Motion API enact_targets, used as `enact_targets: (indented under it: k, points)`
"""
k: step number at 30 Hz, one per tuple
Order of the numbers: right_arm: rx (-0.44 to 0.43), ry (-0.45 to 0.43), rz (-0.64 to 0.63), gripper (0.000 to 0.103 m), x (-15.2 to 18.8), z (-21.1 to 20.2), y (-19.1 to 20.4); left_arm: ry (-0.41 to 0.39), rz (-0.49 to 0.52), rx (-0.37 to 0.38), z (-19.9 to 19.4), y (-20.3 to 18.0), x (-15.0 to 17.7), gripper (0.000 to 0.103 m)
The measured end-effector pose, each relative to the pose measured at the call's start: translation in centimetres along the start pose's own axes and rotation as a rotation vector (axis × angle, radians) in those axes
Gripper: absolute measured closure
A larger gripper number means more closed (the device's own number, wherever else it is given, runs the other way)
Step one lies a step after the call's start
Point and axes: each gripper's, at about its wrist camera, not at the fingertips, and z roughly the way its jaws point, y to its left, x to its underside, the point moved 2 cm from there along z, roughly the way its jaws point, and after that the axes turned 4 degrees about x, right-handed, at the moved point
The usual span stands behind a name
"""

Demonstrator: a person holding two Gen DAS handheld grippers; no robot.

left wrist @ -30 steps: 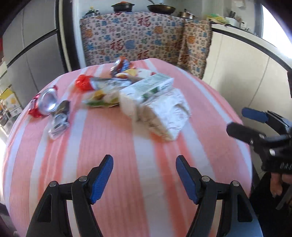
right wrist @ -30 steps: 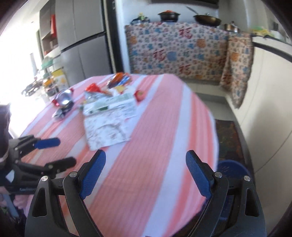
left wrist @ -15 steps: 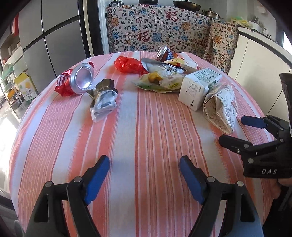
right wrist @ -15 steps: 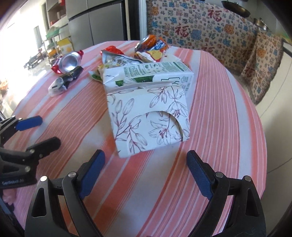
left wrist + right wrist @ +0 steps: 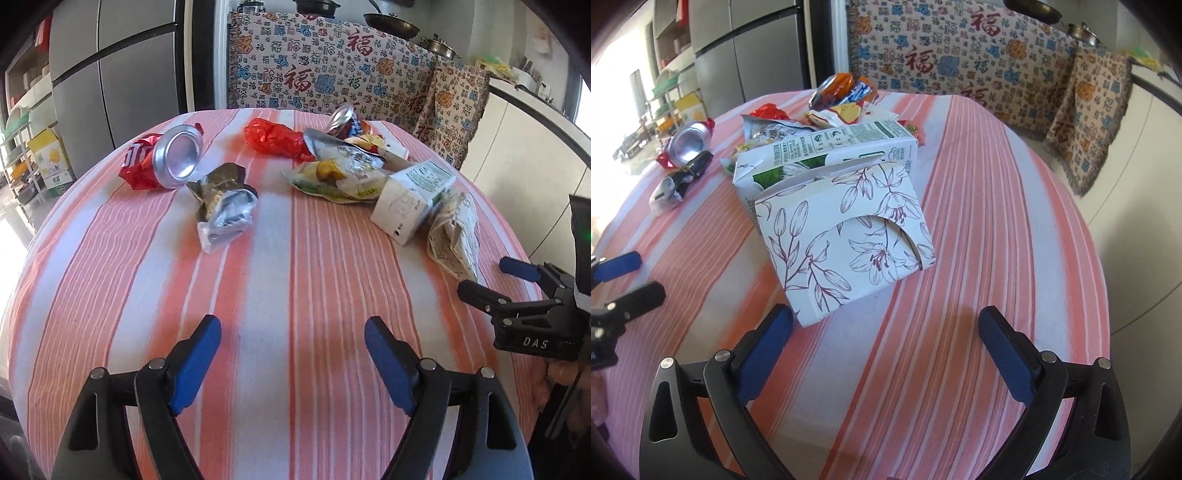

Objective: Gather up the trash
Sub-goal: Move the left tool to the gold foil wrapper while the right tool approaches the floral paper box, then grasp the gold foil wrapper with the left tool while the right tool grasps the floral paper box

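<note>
Left wrist view, gripper: the left gripper (image 5: 291, 332) hangs spread wide over the round table (image 5: 110, 295), blue pads holding nothing; bare pink-and-white striped cloth lies between them.
Left wrist view, trash: all of it sits beyond the fingertips; a crushed red can (image 5: 162, 158), shiny base showing, lies far left, touching a crumpled silver-and-dark wrapper (image 5: 223, 201); a glossy red wrapper (image 5: 277, 139) and a flattened snack bag (image 5: 340, 171) lie further back; a white milk carton (image 5: 412, 195) rests on its side at right, against a floral paper box (image 5: 456, 234).
Left wrist view, other hand: the right gripper (image 5: 491, 278) enters at the right edge, fingers apart, just beside the floral box.
Right wrist view, gripper: the right gripper (image 5: 886, 328) is wide open and empty; its left fingertip (image 5: 775, 325) sits just beside the near corner of the floral paper box (image 5: 846, 236); contact cannot be told.
Right wrist view, trash: the box, matte white card printed with lilies, tilts ahead of the fingers; the milk carton (image 5: 827, 155) lies directly behind it; the can (image 5: 687, 144) and wrapper (image 5: 679, 182) lie far left.
</note>
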Motion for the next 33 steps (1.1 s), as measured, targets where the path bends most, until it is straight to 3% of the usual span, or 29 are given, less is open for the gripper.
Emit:
enact_targets:
  k: [6, 13, 15, 16, 17, 19, 23, 28, 33]
  points:
    - [0.001, -0.001, -0.002, 0.003, 0.0, 0.0, 0.0, -0.006, -0.034, -0.009, 1.2, 2.0, -4.1, 0.021]
    - [-0.008, 0.000, 0.001, 0.002, 0.0, 0.1, 0.0, 0.052, -0.027, -0.052, 5.5, 2.6, -7.8, 0.021]
    - [-0.015, 0.001, 0.001, 0.002, 0.0, 0.1, 0.0, 0.039, -0.009, -0.054, 5.7, 2.4, -7.7, 0.029]
    - [-0.020, 0.002, 0.000, 0.001, 0.0, 0.2, 0.1, 0.034, 0.011, -0.052, 5.7, 2.2, -7.5, 0.037]
    - [-0.025, 0.003, 0.000, 0.001, 0.0, 0.2, 0.1, 0.038, 0.028, -0.052, 5.7, 1.9, -7.2, 0.057]
    - [-0.039, 0.003, 0.001, 0.001, 0.0, 0.2, 0.1, 0.030, 0.051, -0.041, 5.2, 1.6, -6.6, 0.062]
    - [-0.081, 0.005, -0.013, 0.000, 0.1, 0.1, -0.1, 0.050, 0.088, 0.038, 3.1, 0.2, -4.1, 0.062]
    - [-0.132, 0.013, -0.139, 0.000, -0.1, 0.3, -0.1, 0.068, 0.125, 0.106, 0.5, -0.9, -0.4, 0.058]
    - [-0.169, 0.022, -0.222, 0.000, -1.9, 1.6, 0.4, 0.053, 0.164, 0.076, 0.4, -1.8, 0.5, 0.036]
